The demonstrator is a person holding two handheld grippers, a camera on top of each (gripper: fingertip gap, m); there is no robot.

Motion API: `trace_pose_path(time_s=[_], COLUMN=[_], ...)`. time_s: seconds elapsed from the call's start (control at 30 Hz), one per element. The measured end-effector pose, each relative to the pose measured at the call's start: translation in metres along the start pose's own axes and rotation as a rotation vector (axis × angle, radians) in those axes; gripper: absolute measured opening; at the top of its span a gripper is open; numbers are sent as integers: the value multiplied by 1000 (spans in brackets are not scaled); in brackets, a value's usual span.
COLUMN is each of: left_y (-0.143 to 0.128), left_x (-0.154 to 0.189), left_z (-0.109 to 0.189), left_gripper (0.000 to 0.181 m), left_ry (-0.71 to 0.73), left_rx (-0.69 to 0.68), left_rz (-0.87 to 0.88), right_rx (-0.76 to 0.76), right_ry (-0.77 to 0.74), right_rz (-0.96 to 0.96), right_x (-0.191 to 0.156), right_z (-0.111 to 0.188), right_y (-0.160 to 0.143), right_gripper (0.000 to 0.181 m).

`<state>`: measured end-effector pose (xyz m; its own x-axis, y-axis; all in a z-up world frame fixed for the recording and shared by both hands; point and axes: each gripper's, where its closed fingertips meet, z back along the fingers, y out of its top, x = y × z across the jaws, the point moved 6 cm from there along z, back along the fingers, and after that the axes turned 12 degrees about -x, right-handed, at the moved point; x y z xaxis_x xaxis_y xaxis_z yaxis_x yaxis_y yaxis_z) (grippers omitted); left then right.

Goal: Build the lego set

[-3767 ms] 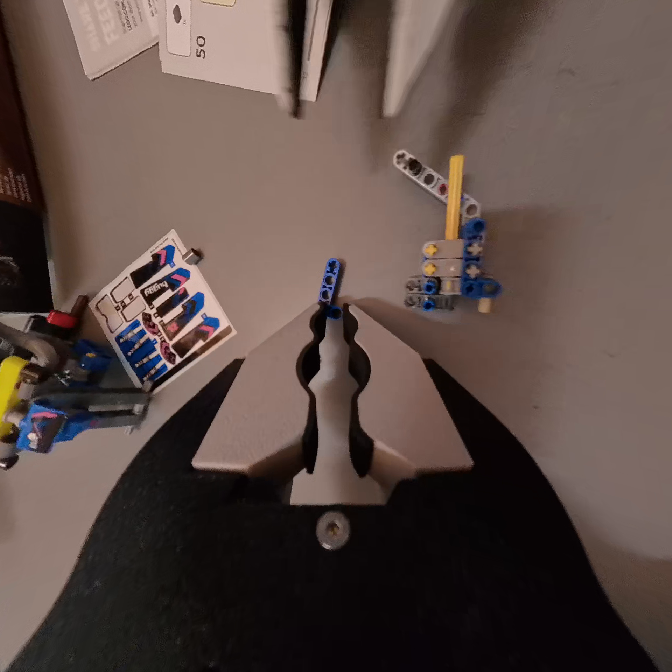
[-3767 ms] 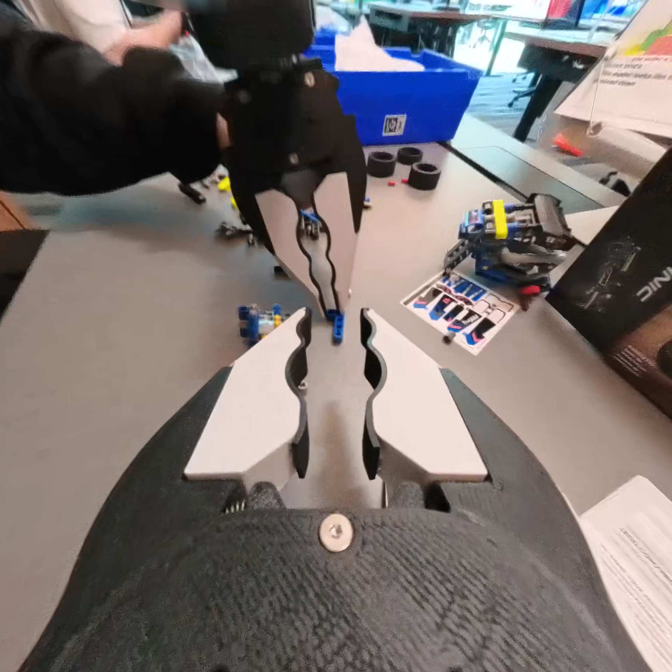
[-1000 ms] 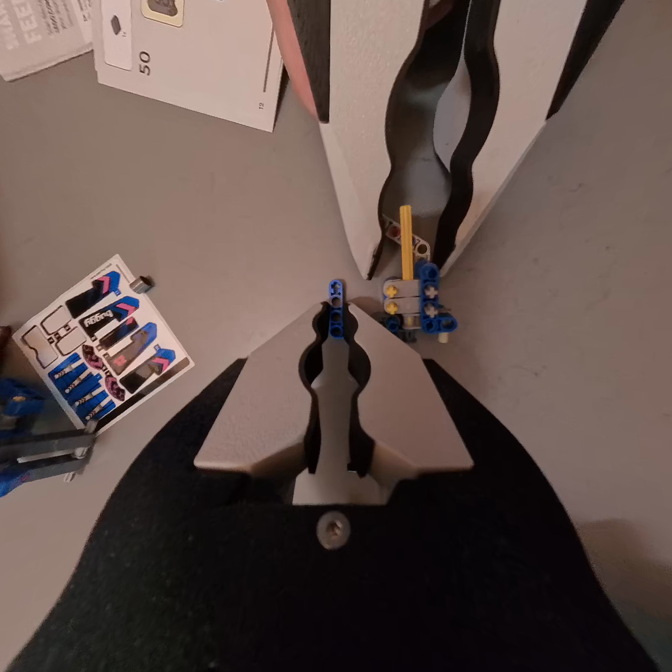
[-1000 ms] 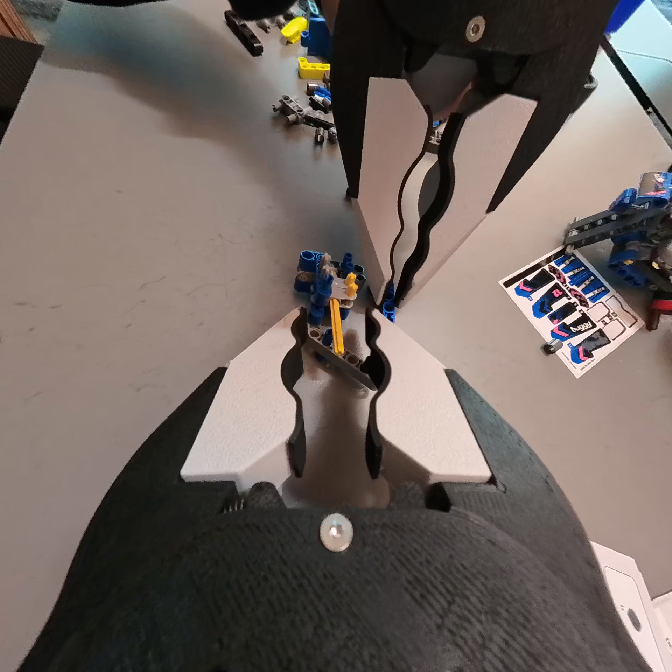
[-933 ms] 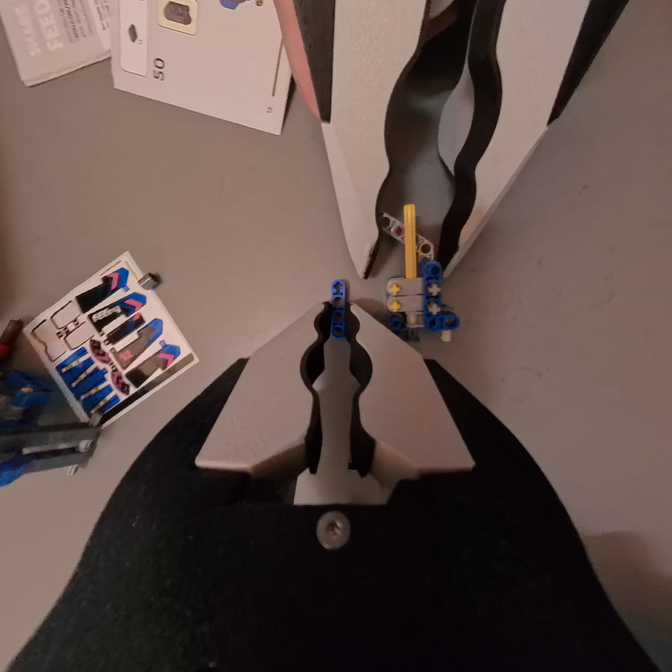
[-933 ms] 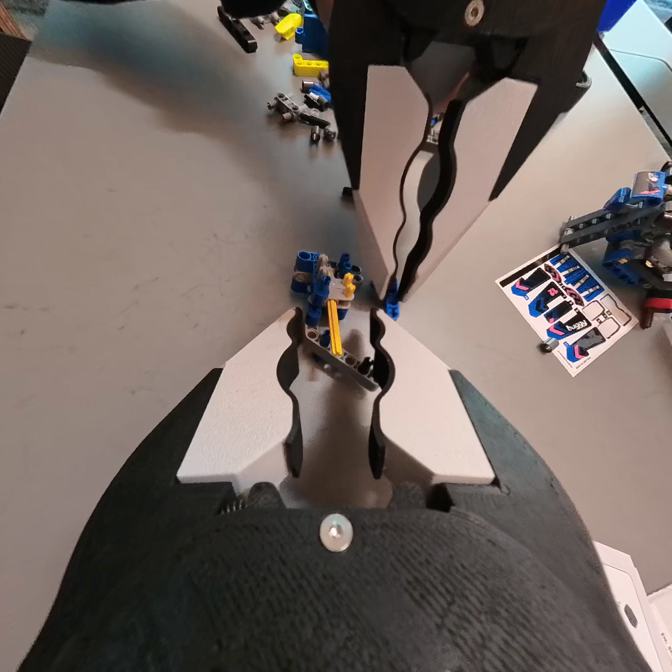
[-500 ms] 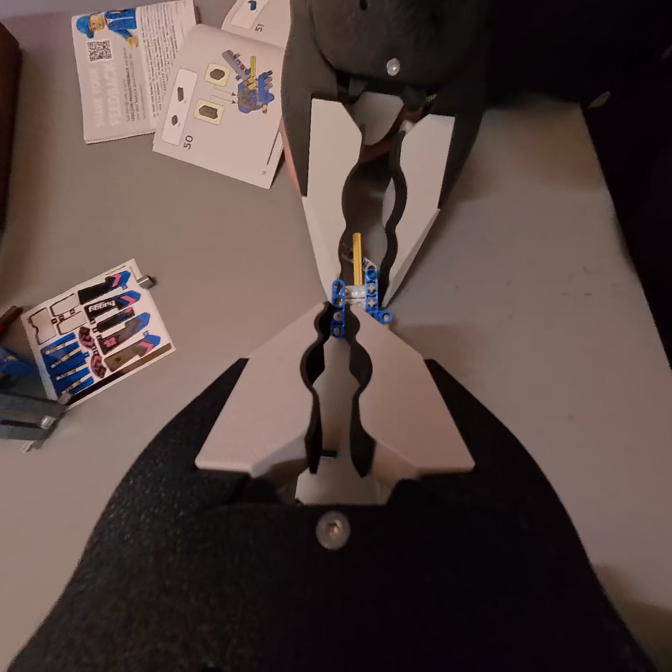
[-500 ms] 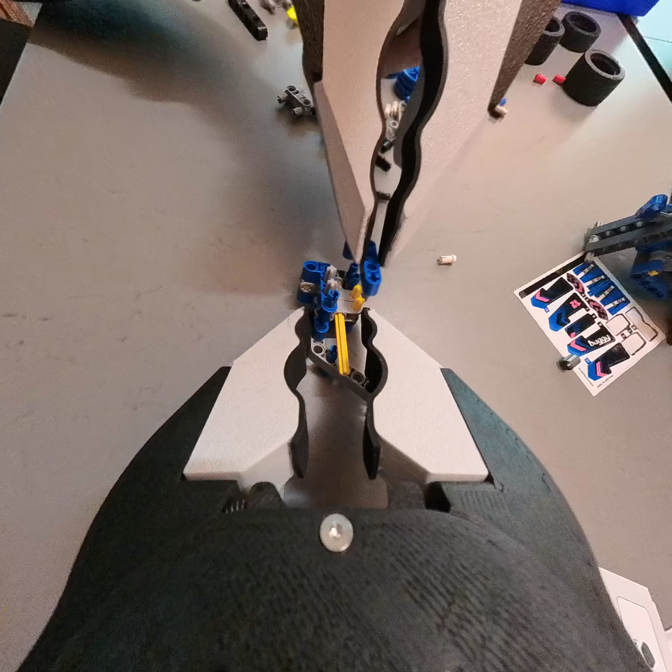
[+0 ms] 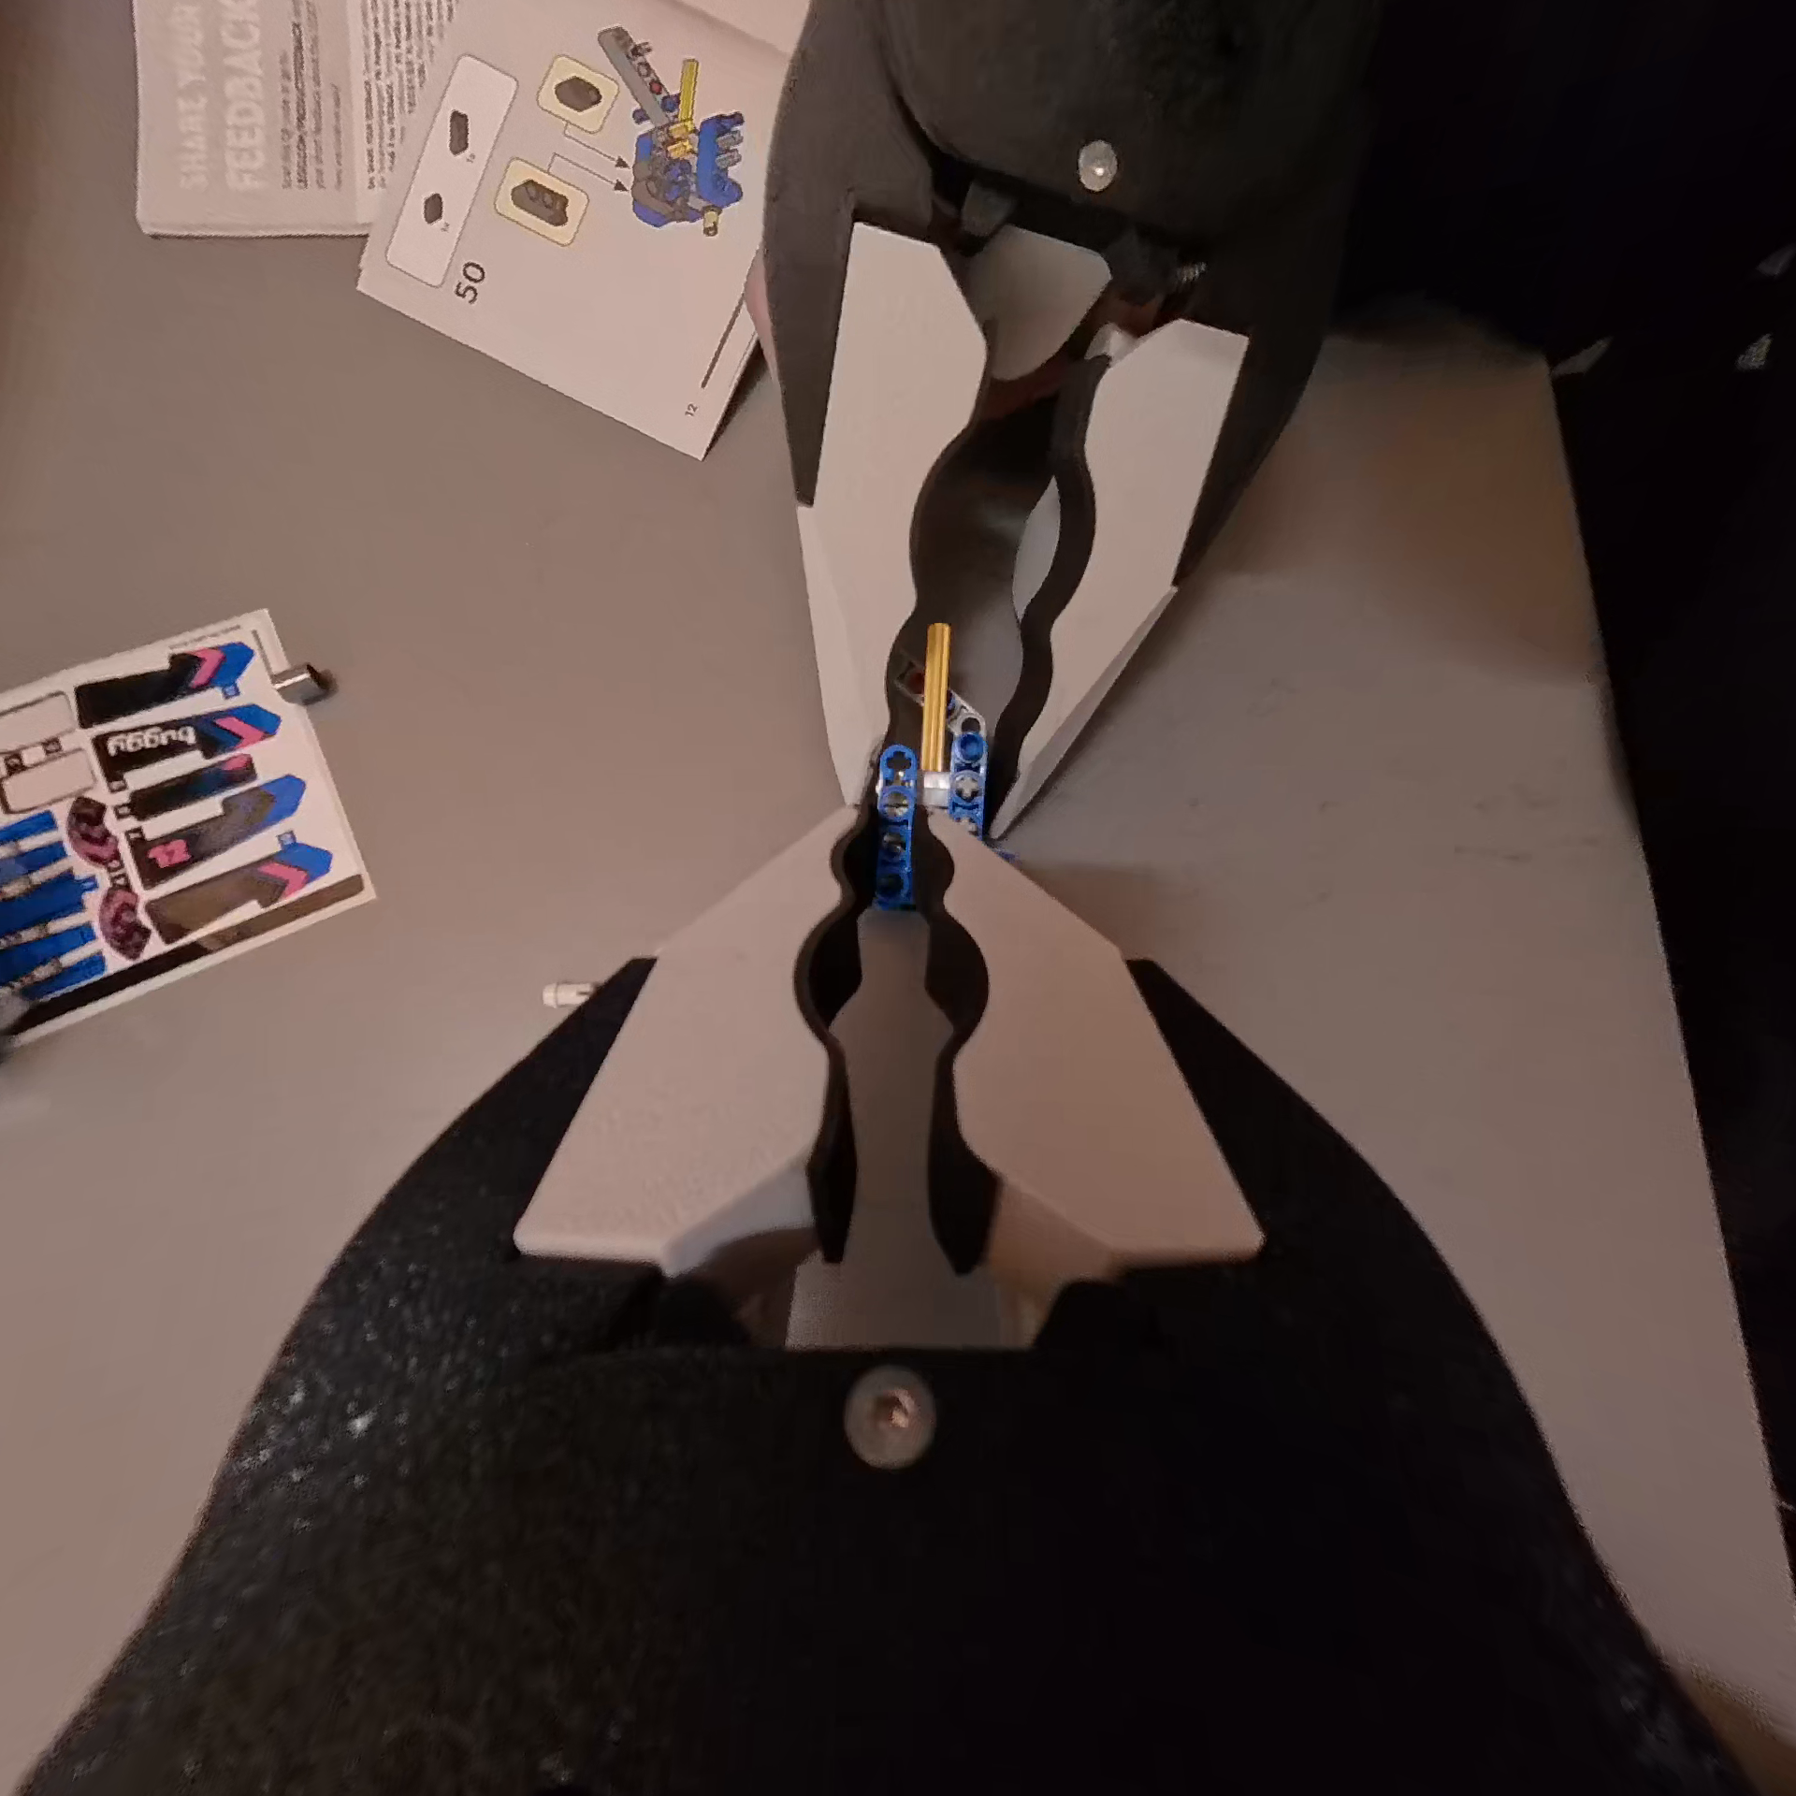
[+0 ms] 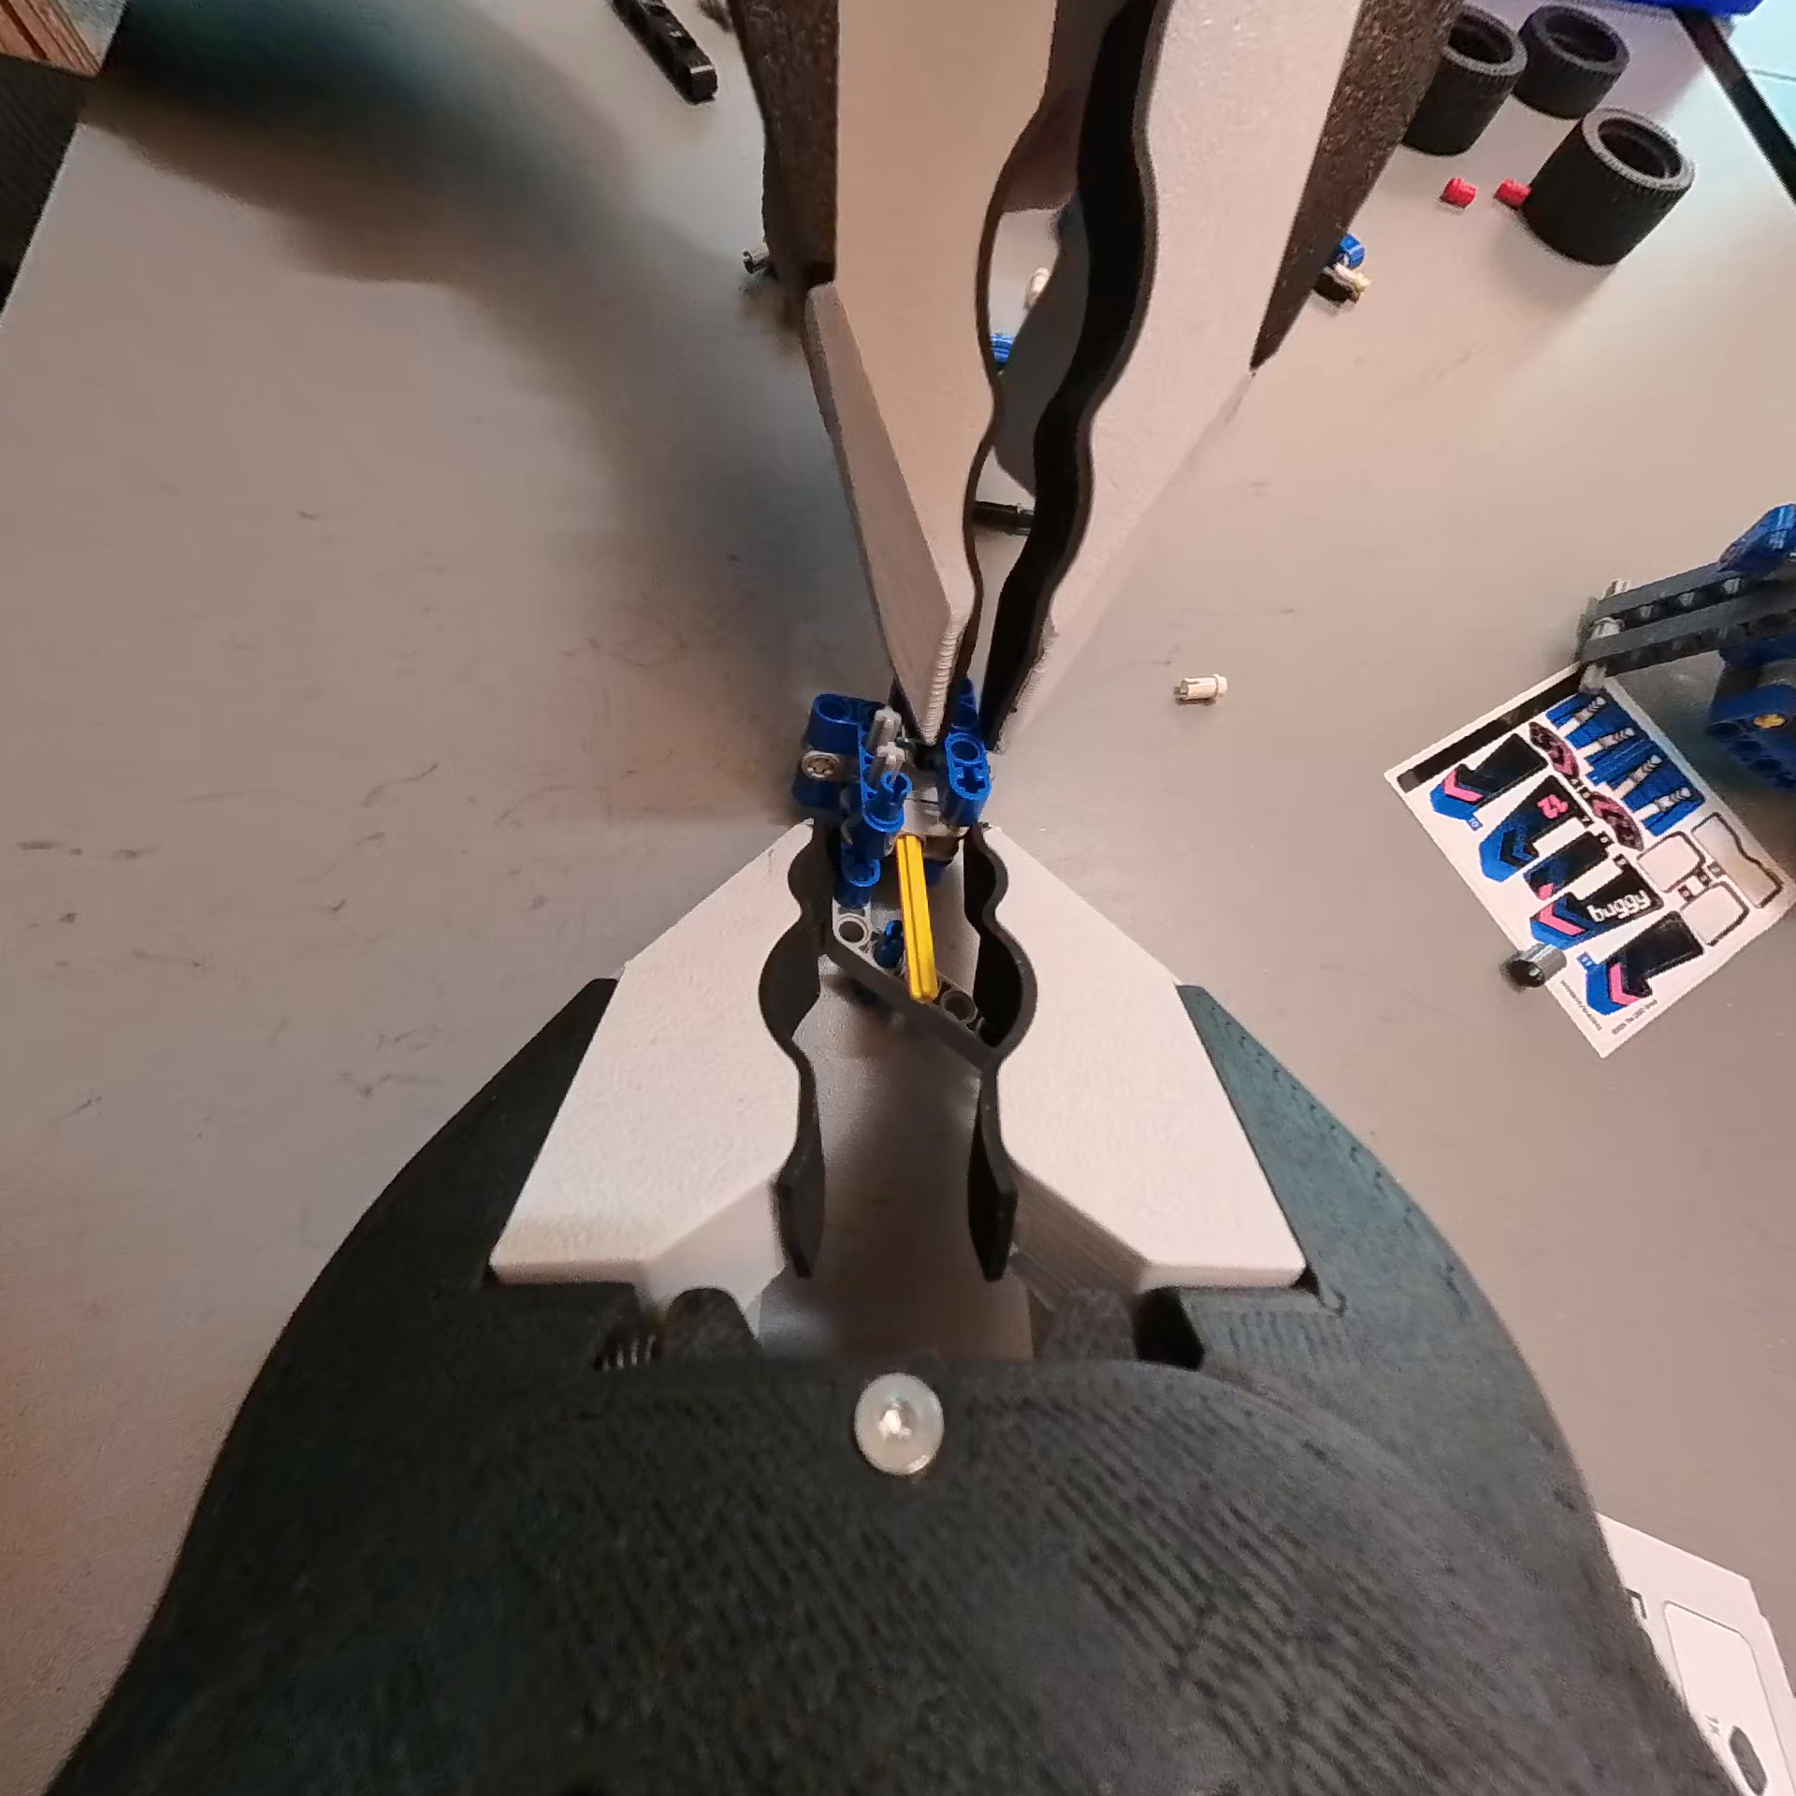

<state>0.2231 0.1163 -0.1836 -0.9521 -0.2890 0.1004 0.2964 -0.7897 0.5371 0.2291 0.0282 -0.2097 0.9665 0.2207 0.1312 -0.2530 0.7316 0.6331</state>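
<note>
My left gripper [image 9: 896,838] is shut on a short blue beam [image 9: 896,826]. My right gripper [image 10: 899,847] faces it, shut on the sub-assembly [image 10: 904,977], a grey beam with blue connectors and a yellow axle [image 10: 914,914]. In the left wrist view the blue beam touches the left side of the sub-assembly [image 9: 970,777], beside the yellow axle [image 9: 936,695]. In the right wrist view the left gripper [image 10: 957,714] comes down from above, with the blue beam [image 10: 964,768] against the sub-assembly's far end. Both grippers are held above the grey table [image 10: 389,680].
A sticker sheet [image 9: 165,807] [image 10: 1594,875] and an open instruction booklet [image 9: 544,224] lie on the table. A small white pin [image 10: 1200,688] [image 9: 569,993] lies loose. Black tyres [image 10: 1613,185] and a partly built blue model [image 10: 1730,661] are at the right. The table edge [image 9: 1604,680] is close. Only a small space, under 4 cm, lies between the two pairs of fingers.
The right gripper has closed on the sub-assembly and lifted it. The left gripper has brought the blue beam up against it. A white pin now lies loose on the table.
</note>
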Motion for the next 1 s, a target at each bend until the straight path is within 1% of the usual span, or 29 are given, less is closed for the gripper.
trace_pose_path(time_s=[0.07,0.2,0.37,0.57,0.8,0.93,0.97,1.0], left_y=[0,-2,-3,2,9,10,10,10], left_x=[0,1,3,4,2,1,1,0], left_z=[0,1,0,0,0,-1,0,-1], left_gripper=[4,4,4,4,4,4,4,4], left_ry=[-4,30,72,91,69,31,24,23], left_rx=[-9,2,-24,-120,-229,-242,-239,-236], left_rz=[12,-28,-60,-59,-51,-43,-41,-35], right_rx=[0,2,1,0,-7,-3,1,14], right_ry=[-2,-12,-11,-6,-16,-59,-85,-135], right_rz=[2,12,14,13,20,70,83,96], right_x=[0,-1,-1,-1,-2,-3,-3,-2], right_z=[0,0,0,0,-1,-1,0,1], right_y=[0,0,0,0,0,0,0,0], right_gripper=[25,26,26,26,27,29,32,40])
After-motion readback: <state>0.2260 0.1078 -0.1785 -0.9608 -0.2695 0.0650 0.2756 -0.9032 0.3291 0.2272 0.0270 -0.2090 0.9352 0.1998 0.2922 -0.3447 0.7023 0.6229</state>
